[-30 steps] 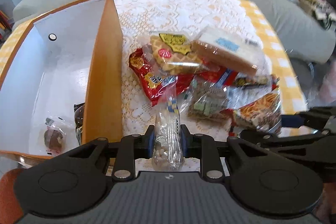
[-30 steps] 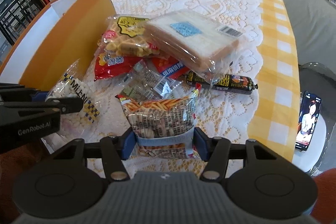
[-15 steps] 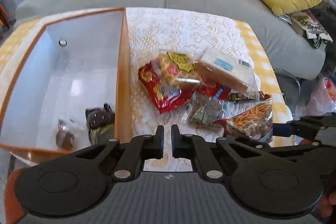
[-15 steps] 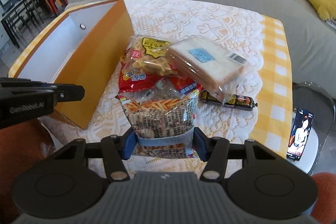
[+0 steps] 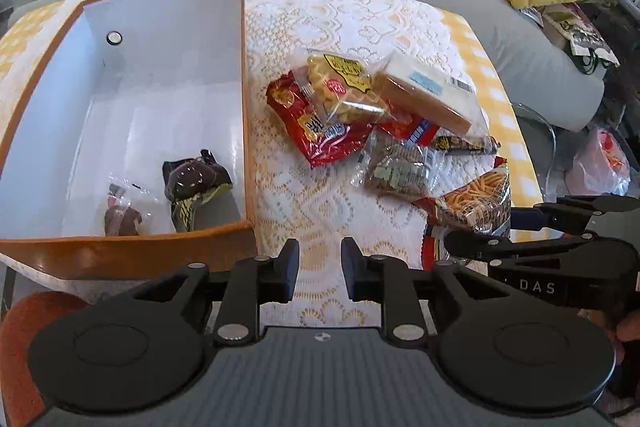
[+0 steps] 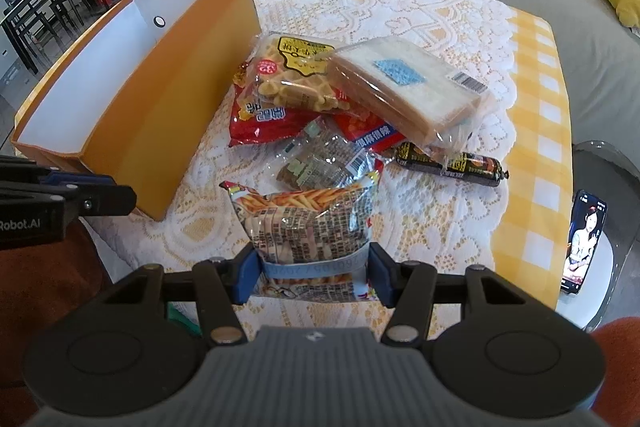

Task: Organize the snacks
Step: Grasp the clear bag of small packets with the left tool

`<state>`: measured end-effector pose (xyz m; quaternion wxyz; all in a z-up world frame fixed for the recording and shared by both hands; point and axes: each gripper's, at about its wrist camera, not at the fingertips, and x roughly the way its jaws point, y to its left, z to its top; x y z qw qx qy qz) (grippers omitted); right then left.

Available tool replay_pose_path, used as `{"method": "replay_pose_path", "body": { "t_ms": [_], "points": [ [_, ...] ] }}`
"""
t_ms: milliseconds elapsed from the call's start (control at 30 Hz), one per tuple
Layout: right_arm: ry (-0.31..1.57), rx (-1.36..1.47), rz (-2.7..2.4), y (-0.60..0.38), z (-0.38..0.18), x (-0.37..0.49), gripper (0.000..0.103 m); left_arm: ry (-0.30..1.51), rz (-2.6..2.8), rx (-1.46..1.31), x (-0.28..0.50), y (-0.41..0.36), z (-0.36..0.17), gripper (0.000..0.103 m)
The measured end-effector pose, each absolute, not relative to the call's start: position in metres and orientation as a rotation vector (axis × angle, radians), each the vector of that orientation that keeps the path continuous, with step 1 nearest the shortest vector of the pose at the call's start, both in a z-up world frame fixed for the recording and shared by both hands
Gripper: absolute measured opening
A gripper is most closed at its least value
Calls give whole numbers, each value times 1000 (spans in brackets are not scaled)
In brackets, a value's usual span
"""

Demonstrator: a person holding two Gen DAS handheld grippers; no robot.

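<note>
Orange-walled, our box (image 5: pixel 244 99) at ten o'clock holds two chocolate snacks, yet the puffed-ball bag our left gripper (image 5: pixel 319 263) pinched a second ago is gone, jaws opening empty, while our right gripper (image 6: pixel 312 267) still clamps the fries bag (image 6: pixel 308 223).

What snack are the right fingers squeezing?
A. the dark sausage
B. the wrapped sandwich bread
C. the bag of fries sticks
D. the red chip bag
C: in the right wrist view the right gripper has its blue fingers pressed on both sides of the bag of fries sticks, lifted clear of the pile, while the other snacks lie on the lace cloth beyond it.
</note>
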<state>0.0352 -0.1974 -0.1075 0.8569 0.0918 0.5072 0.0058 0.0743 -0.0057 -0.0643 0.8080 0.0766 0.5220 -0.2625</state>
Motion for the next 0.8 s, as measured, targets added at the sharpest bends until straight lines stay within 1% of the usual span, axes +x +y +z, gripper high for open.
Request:
{"method": "replay_pose_path", "body": {
  "t_ms": [100, 167, 300, 433, 700, 800],
  "points": [
    [1061, 202, 6, -201, -108, 34, 55, 1126, -576, 167, 77, -5, -66, 27],
    [1058, 205, 1, -203, -108, 34, 55, 1109, -595, 197, 76, -10, -66, 35],
    [1086, 198, -9, -208, -112, 37, 55, 1060, -654, 219, 77, -21, -61, 37],
    [1096, 202, -38, -217, -113, 37, 55, 1019, -738, 262, 81, -36, -59, 42],
    [1104, 217, -40, -225, -119, 36, 55, 1049, -833, 327, 101, -68, -80, 42],
    [1115, 210, -46, -228, -121, 40, 55, 1059, -874, 359, 104, -79, -88, 45]
  ]
}}
